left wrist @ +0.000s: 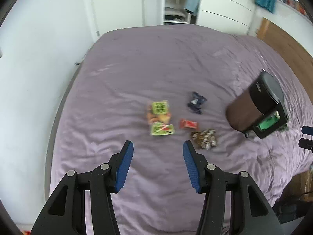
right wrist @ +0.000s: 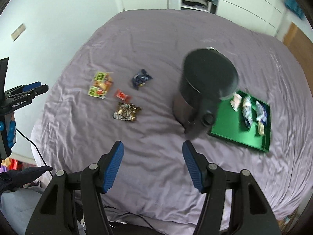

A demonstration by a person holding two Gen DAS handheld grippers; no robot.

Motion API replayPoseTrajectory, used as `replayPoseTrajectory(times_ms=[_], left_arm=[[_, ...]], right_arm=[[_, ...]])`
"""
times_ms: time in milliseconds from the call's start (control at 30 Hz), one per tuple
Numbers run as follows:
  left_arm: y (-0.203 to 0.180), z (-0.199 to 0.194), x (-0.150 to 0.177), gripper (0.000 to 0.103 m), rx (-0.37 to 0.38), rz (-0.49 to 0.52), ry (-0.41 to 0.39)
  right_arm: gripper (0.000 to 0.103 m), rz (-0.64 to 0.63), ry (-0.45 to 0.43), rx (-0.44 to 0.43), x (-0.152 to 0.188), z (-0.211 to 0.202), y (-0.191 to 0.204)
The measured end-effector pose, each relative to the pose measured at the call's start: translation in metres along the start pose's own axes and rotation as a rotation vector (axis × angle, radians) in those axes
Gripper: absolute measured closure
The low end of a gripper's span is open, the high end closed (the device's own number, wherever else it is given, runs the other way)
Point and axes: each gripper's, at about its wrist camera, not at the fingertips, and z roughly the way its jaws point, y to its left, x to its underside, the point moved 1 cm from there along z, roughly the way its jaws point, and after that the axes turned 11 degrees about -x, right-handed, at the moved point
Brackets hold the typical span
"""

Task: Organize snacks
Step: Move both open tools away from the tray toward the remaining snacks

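Both grippers, left point(left wrist: 158, 152) & right point(right wrist: 152, 154), gape wide w/ nothing between. Green tray point(right wrist: 227, 125) holds approx four wrapped snacks point(right wrist: 246, 112), lying lengthwise near-to-far. Four more snack packs point(right wrist: 125, 110) lie loose on bed point(right wrist: 156, 49).

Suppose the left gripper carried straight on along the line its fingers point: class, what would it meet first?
Most likely bare purple bedsheet. The left gripper is open and empty, and only sheet lies between its fingers. The green snack packet sits further ahead on that line, though depth is hard to judge.
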Motion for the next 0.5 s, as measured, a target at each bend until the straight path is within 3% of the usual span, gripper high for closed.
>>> replayPoseTrajectory(times_ms=[433,500], left_arm=[[0.071,-0.013,0.037,0.056,-0.075,-0.154,0.021],[0.078,-0.017,0.042,0.056,-0.086,-0.167,0.024]], right_arm=[[0.022,-0.15,0.041,-0.061,-0.031,0.026,0.064],[0.017,-0.161,0.039,-0.07,-0.033,0.028,0.069]])
